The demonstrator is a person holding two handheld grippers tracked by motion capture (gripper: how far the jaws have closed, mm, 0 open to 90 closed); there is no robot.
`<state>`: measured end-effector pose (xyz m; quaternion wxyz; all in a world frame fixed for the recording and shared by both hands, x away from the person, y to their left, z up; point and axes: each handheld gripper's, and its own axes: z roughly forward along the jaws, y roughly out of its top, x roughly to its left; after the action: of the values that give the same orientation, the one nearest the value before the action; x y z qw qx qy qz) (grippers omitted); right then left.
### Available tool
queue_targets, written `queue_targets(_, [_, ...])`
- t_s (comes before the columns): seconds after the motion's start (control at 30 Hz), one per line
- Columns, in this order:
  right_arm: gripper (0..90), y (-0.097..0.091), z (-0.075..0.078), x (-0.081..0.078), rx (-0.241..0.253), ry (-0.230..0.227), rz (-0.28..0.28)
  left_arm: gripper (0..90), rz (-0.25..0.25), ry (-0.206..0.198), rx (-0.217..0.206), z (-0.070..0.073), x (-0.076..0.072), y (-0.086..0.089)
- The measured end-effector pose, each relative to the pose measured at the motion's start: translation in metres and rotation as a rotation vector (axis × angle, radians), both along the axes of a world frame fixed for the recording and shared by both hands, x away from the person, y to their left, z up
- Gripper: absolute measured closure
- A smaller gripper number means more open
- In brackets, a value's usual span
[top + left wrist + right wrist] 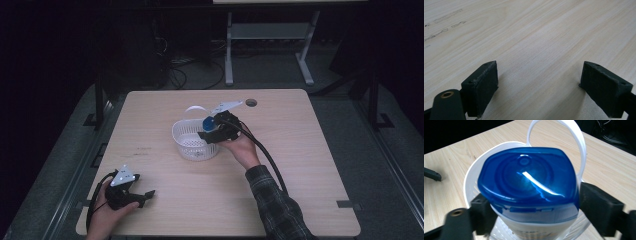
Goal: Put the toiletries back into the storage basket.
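A white bottle with a glossy blue cap (526, 177) stands upright in a white plastic basket (469, 180) at the middle of the table. The cap (207, 122) shows just above the basket (187, 145) in the high view. My right gripper (212, 131) reaches in from the right. Its jaws (531, 207) flank the bottle just below the cap, with a sliver of room at the right pad, so it is open. My left gripper (142, 196) rests near the table's front left corner. In the left gripper view it (539, 85) is open over bare wood.
The basket's thin handle (579, 140) arches up behind the bottle. The pale wooden table (300, 165) has a round cable hole (251, 102) near its far edge and faint marks (446, 16) left of centre. Beyond the table stands a metal frame (229, 50) on a dark floor.
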<state>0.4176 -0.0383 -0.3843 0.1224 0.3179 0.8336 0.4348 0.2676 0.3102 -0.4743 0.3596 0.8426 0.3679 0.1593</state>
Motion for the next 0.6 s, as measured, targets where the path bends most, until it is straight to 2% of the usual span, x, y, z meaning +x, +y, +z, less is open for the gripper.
queue_targets(0.3, [14.0, -0.017, 0.008, -0.007, 0.026, -0.002, -0.004, 13.6, 0.002, 0.000, -0.002, 0.000, 0.000, 0.000])
queue_targets(0.6, [13.9, -0.041, 0.008, -0.023, 0.049, -0.011, -0.026, 13.6, 0.008, -0.001, -0.003, 0.000, -0.001, 0.000])
